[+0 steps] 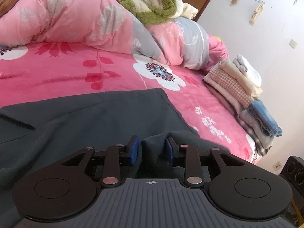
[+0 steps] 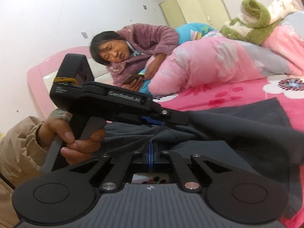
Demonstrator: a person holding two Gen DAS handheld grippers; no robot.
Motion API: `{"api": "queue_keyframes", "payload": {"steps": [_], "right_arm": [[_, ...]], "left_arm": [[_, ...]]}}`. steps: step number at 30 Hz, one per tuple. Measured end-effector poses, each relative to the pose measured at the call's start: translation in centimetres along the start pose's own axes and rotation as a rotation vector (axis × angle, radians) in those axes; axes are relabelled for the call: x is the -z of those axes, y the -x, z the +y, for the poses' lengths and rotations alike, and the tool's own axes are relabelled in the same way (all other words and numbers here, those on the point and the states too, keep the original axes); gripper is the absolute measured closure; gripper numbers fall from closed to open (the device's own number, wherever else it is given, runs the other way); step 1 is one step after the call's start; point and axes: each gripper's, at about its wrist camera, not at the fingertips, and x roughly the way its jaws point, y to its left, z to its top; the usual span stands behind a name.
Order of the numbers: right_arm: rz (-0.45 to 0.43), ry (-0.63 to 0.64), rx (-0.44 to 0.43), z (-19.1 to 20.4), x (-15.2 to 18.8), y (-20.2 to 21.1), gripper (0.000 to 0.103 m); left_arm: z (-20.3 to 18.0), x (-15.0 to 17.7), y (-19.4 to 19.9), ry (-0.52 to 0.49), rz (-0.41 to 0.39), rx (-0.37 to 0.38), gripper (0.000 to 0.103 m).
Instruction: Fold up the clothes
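So the dark grey garment is spread out on the pink flowered bedsheet at the near edge of the bed, and the left gripper has a bunched fold of it pinched between its blue pads. The right gripper is clamped tight on another pulled-up bit of the same cloth, right next to the left one. No baskets or bins anywhere, just a stack of folded clothes at the bed's far corner and a rumpled pink quilt behind.
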Motion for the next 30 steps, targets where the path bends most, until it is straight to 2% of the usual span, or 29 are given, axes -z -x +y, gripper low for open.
{"api": "queue_keyframes", "payload": {"steps": [5,7,9,11,13,15,17,19,20,22,24,28,30], "right_arm": [[0.065,0.016,0.035,0.1,0.5,-0.3,0.1],[0.088,0.013,0.062,0.1,0.8,0.0,0.095],[0.07,-0.034,0.073,-0.7,0.9,1.4,0.08],[0.04,-0.086,0.114,-1.6,1.0,3.2,0.079],[0.017,-0.105,0.196,-2.4,1.1,5.0,0.079],[0.022,-0.069,0.298,-2.7,1.3,6.2,0.077],[0.054,-0.017,0.389,-2.9,1.6,6.7,0.072],[0.099,-0.011,0.44,-3.2,1.8,6.8,0.07],[0.109,-0.064,0.429,-3.7,1.9,7.0,0.07],[0.1,-0.248,0.365,-5.4,2.2,7.9,0.07],[0.063,-0.503,0.305,-7.9,3.1,9.0,0.066],[-0.038,-1.044,0.195,-13.1,7.6,10.6,0.065],[-0.079,-1.174,0.184,-14.3,9.2,10.9,0.065]], "left_arm": [[0.4,0.4,-0.2,0.017,0.011,0.006,0.074],[0.5,0.4,-0.2,0.017,0.012,0.013,0.074],[0.5,0.5,-0.2,0.014,0.013,0.023,0.074],[0.5,0.5,-0.2,0.012,0.011,0.033,0.074],[0.6,0.5,-0.1,0.015,0.007,0.043,0.074],[0.7,0.5,-0.1,0.02,0.001,0.054,0.074],[0.8,0.5,-0.1,0.024,-0.005,0.061,0.074],[0.7,0.5,0.2,0.022,-0.016,0.074,0.074],[0.6,0.6,0.3,0.018,-0.024,0.081,0.074],[0.4,0.8,0.6,0.009,-0.038,0.095,0.074],[0.3,1.0,0.8,0.001,-0.046,0.109,0.074],[0.1,1.5,0.9,-0.018,-0.048,0.134,0.074],[-0.1,1.8,1.1,-0.03,-0.054,0.151,0.074]]}}
